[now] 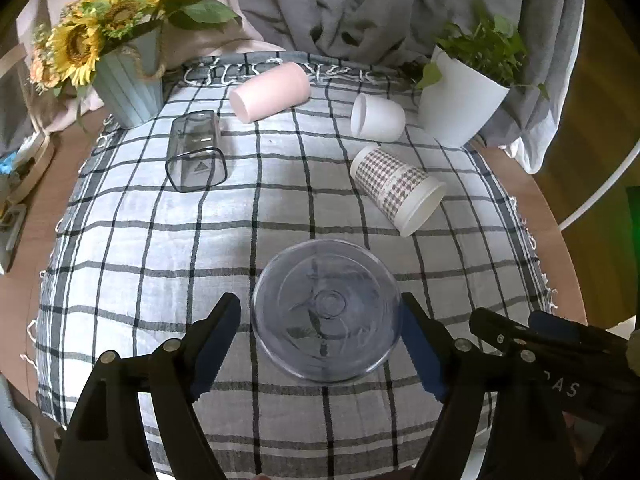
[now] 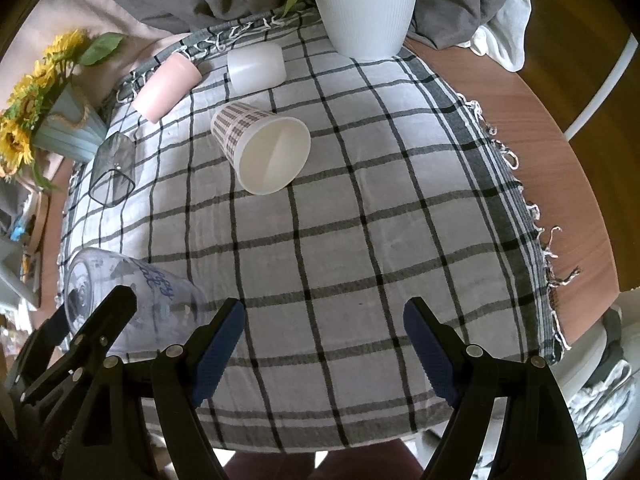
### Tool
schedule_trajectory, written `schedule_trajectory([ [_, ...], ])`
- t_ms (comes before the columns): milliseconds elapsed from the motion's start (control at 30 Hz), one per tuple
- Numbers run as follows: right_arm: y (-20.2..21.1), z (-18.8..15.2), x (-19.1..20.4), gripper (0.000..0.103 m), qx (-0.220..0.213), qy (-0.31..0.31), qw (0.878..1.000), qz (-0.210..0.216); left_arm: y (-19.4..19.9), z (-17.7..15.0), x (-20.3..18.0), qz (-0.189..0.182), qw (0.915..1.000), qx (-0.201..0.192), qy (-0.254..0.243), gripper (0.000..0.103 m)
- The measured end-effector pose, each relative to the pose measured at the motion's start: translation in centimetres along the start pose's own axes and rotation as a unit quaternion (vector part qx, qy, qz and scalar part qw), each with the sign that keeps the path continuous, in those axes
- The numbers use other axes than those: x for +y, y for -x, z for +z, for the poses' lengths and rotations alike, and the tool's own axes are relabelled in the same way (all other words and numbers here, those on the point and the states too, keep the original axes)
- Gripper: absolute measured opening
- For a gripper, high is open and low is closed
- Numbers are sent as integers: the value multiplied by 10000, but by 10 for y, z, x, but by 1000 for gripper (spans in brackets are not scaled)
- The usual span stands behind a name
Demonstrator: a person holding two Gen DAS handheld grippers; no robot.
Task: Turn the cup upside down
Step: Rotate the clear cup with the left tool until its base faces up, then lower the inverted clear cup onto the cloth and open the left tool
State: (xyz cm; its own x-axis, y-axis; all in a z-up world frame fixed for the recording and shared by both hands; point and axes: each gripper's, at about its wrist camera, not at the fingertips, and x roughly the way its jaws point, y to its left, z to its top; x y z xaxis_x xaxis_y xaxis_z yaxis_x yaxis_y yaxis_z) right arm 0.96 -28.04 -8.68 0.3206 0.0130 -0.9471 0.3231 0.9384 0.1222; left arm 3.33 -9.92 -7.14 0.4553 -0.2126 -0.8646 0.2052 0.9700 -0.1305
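A clear plastic cup [image 1: 326, 310] stands upside down on the checked cloth, its base facing up, between the fingers of my left gripper [image 1: 320, 344]. The jaws stand wide, with a gap on each side of the cup. The same cup shows at lower left in the right wrist view [image 2: 120, 300]. My right gripper [image 2: 320, 344] is open and empty above the cloth. A houndstooth paper cup [image 1: 396, 190] [image 2: 262, 146] lies on its side. A pink cup [image 1: 270, 90] [image 2: 166, 86], a white cup [image 1: 378, 118] [image 2: 256, 66] and a clear square glass [image 1: 196, 150] [image 2: 114, 172] also lie on their sides.
A sunflower pot [image 1: 130, 80] [image 2: 60, 128] stands at the back left. A white plant pot [image 1: 460, 96] [image 2: 362, 4] stands at the back right. The checked cloth [image 1: 160, 280] [image 2: 360, 240] covers a round wooden table [image 2: 568, 168]. Grey fabric [image 1: 360, 8] hangs behind.
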Motion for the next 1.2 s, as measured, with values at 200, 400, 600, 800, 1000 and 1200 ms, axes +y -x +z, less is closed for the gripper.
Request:
schedule_trajectory([
  [200, 7, 1, -2, 83, -114, 209, 9997, 30, 7, -5, -3, 215, 9995, -117, 176, 83],
  [400, 15, 0, -8, 83, -216, 376, 9990, 100, 26, -12, -10, 356, 9986, -330, 230, 84],
  [600, 33, -7, -9, 83, -448, 435, 9979, 149, 48, -15, -11, 308, 9980, -507, 212, 92],
  [800, 58, -20, -3, 85, -756, 331, 9965, 163, 70, -19, 3, 546, 9961, -683, 128, 97],
  [1000, 81, -36, 13, 86, -1046, 381, 9937, 130, 87, -27, 25, 644, 9952, -730, 95, 99],
  [1200, 98, -53, 38, 87, -1267, 490, 9904, 234, 105, -36, 49, 746, 9940, -796, 101, 100],
])
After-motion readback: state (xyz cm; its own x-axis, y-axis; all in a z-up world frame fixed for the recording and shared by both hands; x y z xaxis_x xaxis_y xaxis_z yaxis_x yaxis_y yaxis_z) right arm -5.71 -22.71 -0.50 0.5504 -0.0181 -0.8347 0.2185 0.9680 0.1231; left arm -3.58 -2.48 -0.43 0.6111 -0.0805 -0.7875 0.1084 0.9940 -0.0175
